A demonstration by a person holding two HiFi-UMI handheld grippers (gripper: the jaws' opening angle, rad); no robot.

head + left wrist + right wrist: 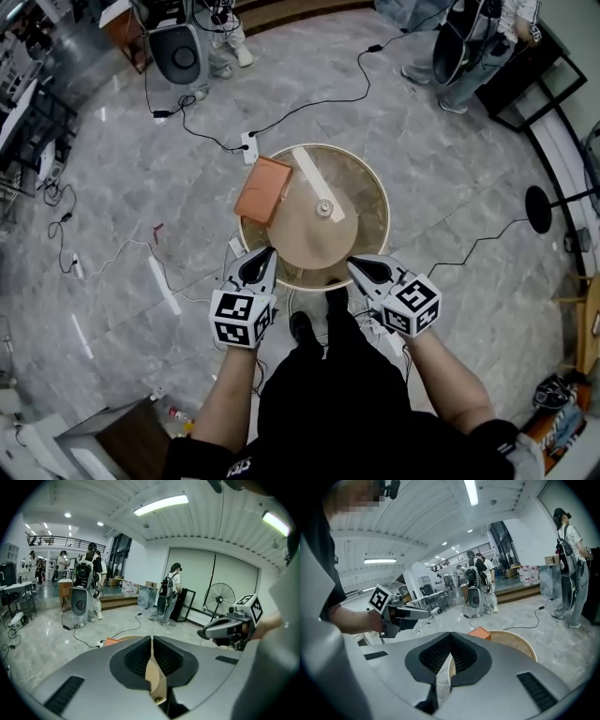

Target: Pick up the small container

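Observation:
A round beige table (361, 192) stands in front of me. A small pale round container (324, 208) sits near its middle on a white strip. An orange-brown box (263, 189) lies at the table's left rim, and shows as well in both gripper views (111, 641) (479, 632). My left gripper (263, 255) hovers at the table's near left edge, shut and empty. My right gripper (354, 265) hovers at the near right edge, also shut with nothing held. In the left gripper view the jaws (152, 638) meet; in the right gripper view the jaws (450, 634) meet too.
Black cables and a white power strip (248, 145) run over the marble floor behind the table. A grey round machine (178, 54) stands far left, people stand at the back, a fan base (539, 208) is at the right. My shoes are under the table's near edge.

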